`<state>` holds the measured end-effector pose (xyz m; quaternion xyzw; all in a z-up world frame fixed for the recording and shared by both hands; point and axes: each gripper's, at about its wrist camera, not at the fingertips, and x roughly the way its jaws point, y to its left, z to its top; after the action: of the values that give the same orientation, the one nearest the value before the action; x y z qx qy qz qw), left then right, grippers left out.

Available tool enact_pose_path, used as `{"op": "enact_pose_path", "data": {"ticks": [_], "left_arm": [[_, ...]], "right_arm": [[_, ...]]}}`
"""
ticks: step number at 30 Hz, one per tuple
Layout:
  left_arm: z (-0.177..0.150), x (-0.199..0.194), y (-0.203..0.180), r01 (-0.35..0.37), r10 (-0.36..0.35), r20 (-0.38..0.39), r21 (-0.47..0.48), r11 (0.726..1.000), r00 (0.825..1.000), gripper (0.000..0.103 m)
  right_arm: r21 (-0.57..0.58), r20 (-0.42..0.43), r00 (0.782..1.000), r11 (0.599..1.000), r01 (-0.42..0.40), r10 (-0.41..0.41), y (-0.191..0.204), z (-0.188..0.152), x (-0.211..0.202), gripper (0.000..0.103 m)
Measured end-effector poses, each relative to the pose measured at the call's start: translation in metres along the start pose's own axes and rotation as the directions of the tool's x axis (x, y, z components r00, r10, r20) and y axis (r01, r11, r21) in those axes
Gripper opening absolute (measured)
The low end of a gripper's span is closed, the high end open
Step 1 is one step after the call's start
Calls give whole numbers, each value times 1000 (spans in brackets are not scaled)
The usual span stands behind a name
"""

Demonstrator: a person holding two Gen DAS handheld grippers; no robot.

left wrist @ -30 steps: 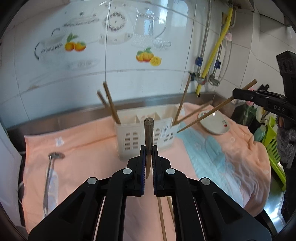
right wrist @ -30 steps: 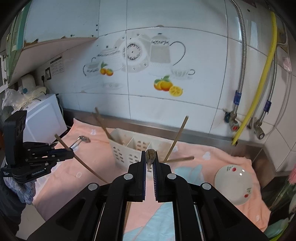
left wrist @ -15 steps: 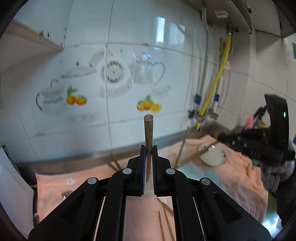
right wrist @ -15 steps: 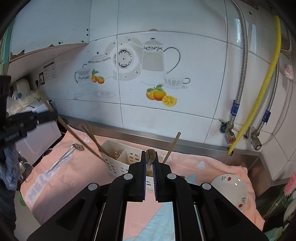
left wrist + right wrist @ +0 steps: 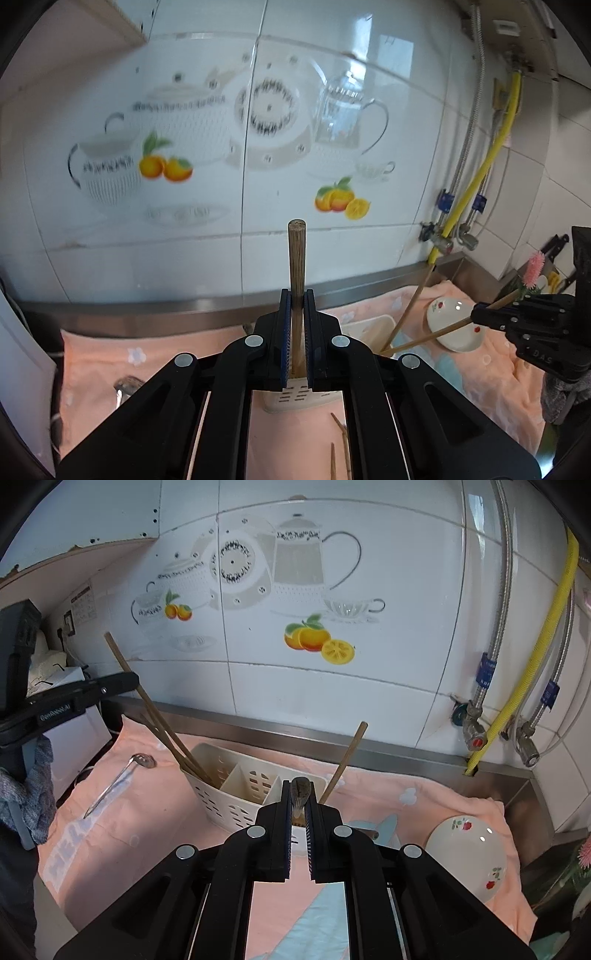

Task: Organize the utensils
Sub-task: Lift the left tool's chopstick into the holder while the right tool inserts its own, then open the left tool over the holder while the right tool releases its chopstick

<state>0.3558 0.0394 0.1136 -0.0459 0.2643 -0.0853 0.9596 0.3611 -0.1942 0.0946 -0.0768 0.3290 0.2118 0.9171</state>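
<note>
In my left gripper (image 5: 295, 339) a wooden chopstick (image 5: 296, 266) stands upright, clamped near its middle between the pads. My right gripper (image 5: 298, 816) pinches a second chopstick (image 5: 300, 794), seen end-on. Both look light, stiff and thin, likely to swivel in a loose pinch, so I judge a firm mid-shaft hold best. The white slotted utensil caddy (image 5: 236, 797) sits on the pink towel (image 5: 147, 812) below, with other chopsticks leaning in its end compartments. A metal ladle (image 5: 122, 779) lies at left, a small dish (image 5: 469, 853) at right.
</note>
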Motion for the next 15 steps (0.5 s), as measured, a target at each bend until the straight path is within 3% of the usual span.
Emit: {"op": "enact_pose_path", "data": {"ticks": [15], "left_arm": [[-22, 44, 2, 14, -15, -105, -8, 1000, 994, 6]], "right_arm": [[20, -78, 997, 1000, -15, 17, 1, -6, 41, 6]]}}
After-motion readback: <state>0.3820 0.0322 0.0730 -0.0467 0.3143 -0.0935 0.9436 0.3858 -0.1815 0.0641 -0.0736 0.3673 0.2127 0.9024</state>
